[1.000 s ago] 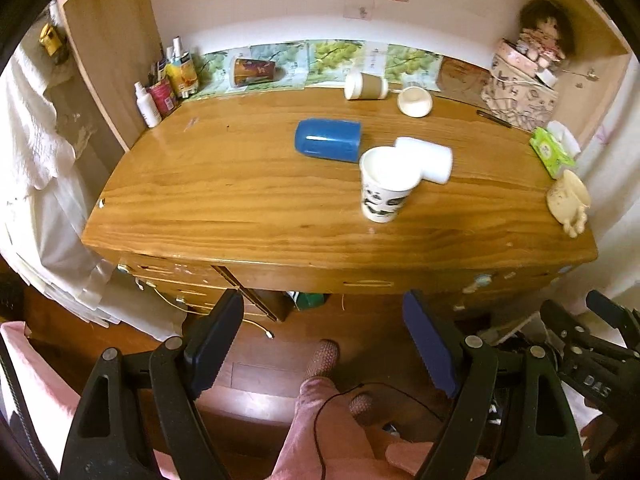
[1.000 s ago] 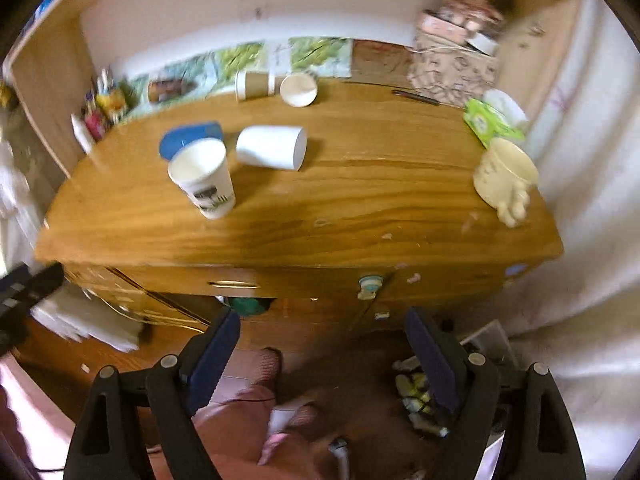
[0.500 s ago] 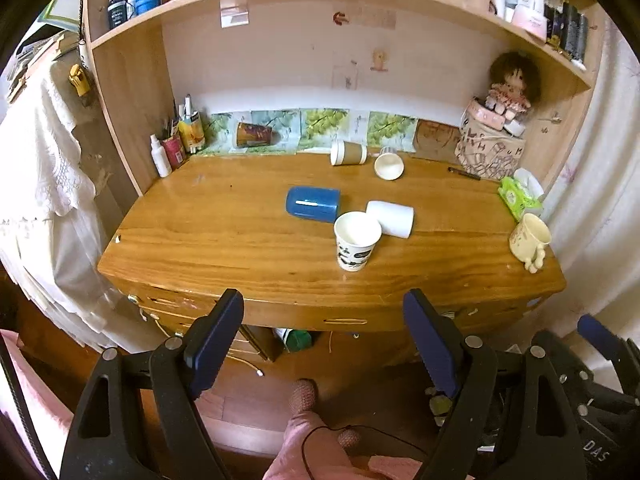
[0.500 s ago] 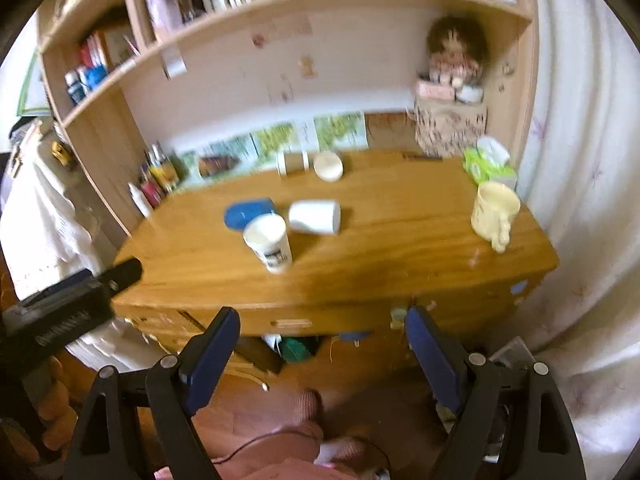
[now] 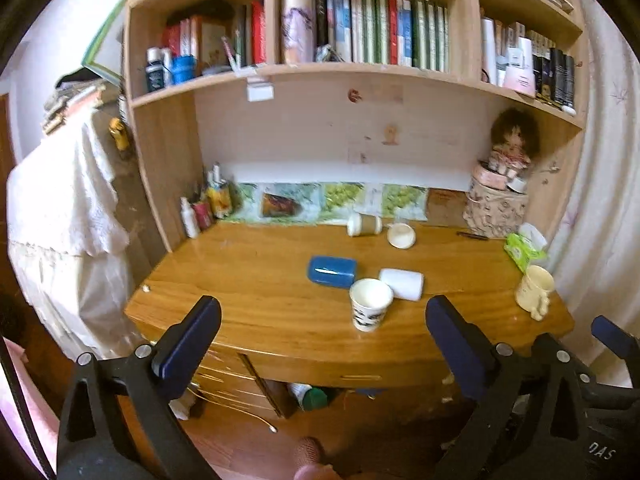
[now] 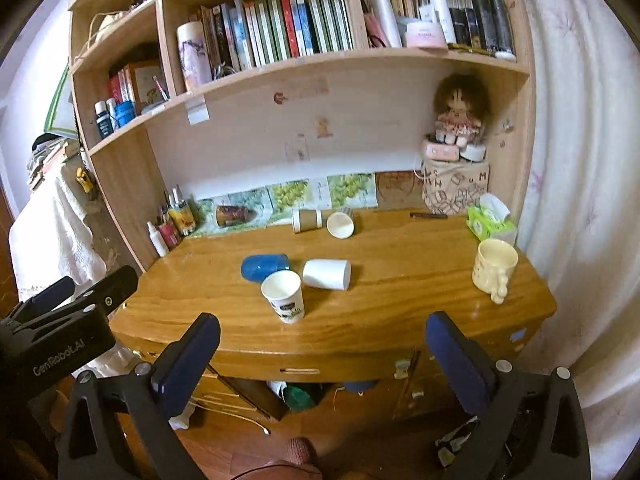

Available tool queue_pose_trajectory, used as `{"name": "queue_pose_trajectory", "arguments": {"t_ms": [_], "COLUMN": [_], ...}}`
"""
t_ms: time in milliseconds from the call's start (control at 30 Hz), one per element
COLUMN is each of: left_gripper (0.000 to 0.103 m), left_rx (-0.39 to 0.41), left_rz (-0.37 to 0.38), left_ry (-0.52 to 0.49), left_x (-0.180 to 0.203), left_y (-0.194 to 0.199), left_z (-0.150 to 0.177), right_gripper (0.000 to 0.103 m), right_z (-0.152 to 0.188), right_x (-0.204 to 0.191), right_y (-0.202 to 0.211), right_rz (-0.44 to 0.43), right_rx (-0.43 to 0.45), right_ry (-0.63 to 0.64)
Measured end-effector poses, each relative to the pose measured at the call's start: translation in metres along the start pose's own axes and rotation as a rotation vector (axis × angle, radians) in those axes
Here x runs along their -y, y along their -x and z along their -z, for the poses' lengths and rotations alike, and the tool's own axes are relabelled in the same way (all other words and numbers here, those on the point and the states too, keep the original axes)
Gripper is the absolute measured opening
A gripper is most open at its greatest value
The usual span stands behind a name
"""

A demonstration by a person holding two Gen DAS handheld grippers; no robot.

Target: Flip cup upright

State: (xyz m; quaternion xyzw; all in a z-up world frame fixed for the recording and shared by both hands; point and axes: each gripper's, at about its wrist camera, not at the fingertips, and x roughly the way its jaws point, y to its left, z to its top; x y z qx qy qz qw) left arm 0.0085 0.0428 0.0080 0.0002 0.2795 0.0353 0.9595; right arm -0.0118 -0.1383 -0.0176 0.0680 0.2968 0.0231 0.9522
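Observation:
A printed white paper cup (image 5: 370, 309) (image 6: 283, 295) stands upright mid-desk. Behind it a blue cup (image 5: 331, 272) (image 6: 264, 267) and a plain white cup (image 5: 401, 283) (image 6: 326, 274) lie on their sides. Further back a brown paper cup (image 5: 364, 224) (image 6: 306, 220) and a cream cup (image 5: 401, 235) (image 6: 341, 224) also lie on their sides. My left gripper (image 5: 322, 338) and right gripper (image 6: 322, 340) are both open and empty, held well in front of the desk's front edge, away from all cups.
A cream mug (image 5: 535, 290) (image 6: 492, 268) stands at the desk's right edge beside a green tissue pack (image 6: 490, 224). Bottles (image 6: 170, 226) crowd the back left. A doll on a box (image 6: 456, 152) sits back right. A bookshelf (image 6: 304, 64) overhangs the wooden desk (image 6: 380, 320).
Both grippers have pulled back from the desk and tilted upward, so the bookshelf came into view. The cups have not moved. Both grippers stay open.

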Motion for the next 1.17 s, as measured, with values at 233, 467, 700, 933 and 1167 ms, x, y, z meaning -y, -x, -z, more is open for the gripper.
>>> {"name": "queue_pose_trajectory", "arguments": {"t_ms": [233, 467, 700, 933, 1167], "left_gripper": [0.102, 0.102, 0.102, 0.102, 0.102], "left_rx": [0.037, 0.094, 0.113, 0.107, 0.091], "left_rz": [-0.08, -0.06, -0.049, -0.035, -0.025], "left_ry": [0.011, -0.011, -0.025, -0.023, -0.016], "left_x": [-0.006, -0.003, -0.001, -0.001, 0.001], "left_y": [0.0, 0.003, 0.0, -0.003, -0.005], "left_z": [-0.001, -0.004, -0.007, -0.007, -0.006], "right_gripper": [0.103, 0.103, 0.103, 0.103, 0.103], "right_z": [-0.005, -0.007, -0.01, -0.01, -0.009], "right_x": [-0.007, -0.009, -0.009, -0.012, -0.013], "right_y": [0.002, -0.002, -0.009, -0.017, -0.019], "right_rz": [-0.015, -0.02, -0.029, -0.04, -0.042], "right_rx": [0.056, 0.063, 0.062, 0.041, 0.024], "right_ry": [0.017, 0.017, 0.007, 0.014, 0.015]}}
